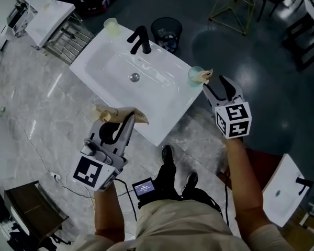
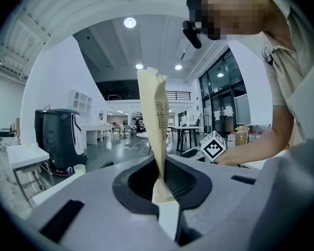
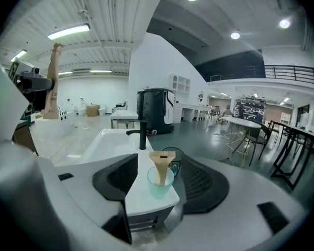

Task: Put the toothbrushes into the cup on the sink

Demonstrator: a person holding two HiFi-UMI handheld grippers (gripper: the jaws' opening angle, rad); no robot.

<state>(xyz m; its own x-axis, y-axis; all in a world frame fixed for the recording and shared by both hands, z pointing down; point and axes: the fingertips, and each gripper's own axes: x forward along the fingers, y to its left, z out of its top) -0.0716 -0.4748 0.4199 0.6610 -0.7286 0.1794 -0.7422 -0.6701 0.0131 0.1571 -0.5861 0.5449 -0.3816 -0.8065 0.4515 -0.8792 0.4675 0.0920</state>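
One wrapped toothbrush (image 3: pixel 161 167) already stands in cup (image 3: pixel 160 183) at right corner of sink (image 1: pixel 120 69). Right gripper (image 1: pixel 218 88) jaws spread wide, empty, beside cup. Left gripper (image 1: pixel 128 120) pinches second wrapped toothbrush (image 2: pixel 156 119); insertion pending.

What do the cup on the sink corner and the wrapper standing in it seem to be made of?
Cup: probably translucent plastic, pale green; the wrapper shows through its wall. Tinted glass is possible. Wrapper: looks like matte tan paper, with a zigzag-cut top edge.

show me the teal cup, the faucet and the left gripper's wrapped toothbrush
teal cup (image 3: pixel 160 188), right gripper view, front wall
faucet (image 1: pixel 145 41), head view, upright body
wrapped toothbrush (image 2: pixel 158 135), left gripper view, paper sleeve middle
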